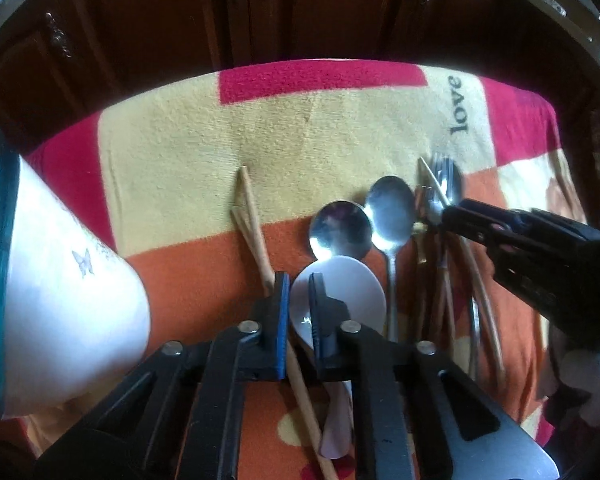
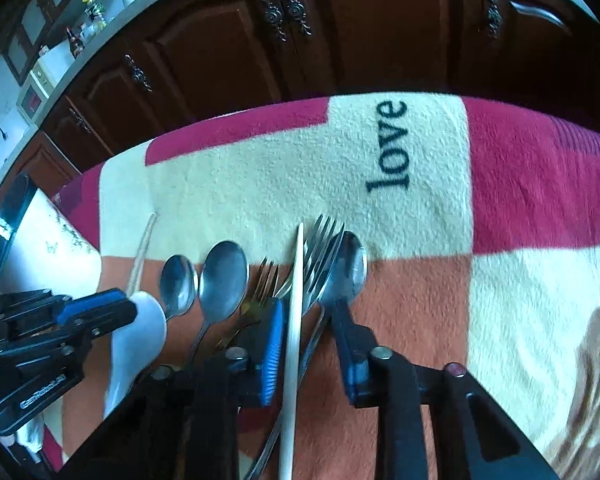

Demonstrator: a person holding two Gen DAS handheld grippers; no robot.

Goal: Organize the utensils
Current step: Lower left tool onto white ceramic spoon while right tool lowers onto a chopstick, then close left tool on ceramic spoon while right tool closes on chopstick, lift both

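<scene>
Grippers both stand nearly closed over utensils on the red, cream and orange blanket [image 2: 260, 184]: the left gripper [image 1: 299, 280] pinches a wooden chopstick [image 1: 256, 236] beside the white ceramic spoon [image 1: 340, 292], while the right gripper [image 2: 306, 316] pinches a pale chopstick [image 2: 296, 300] lying over steel forks [image 2: 320, 248].

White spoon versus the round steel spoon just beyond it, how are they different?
The white spoon is plain white with the larger bowl; the steel spoon is mirror-shiny and smaller. The white spoon sits in the left claw; the steel spoon lies free, untouched. Both lie on the blanket, handles toward the camera.
</scene>
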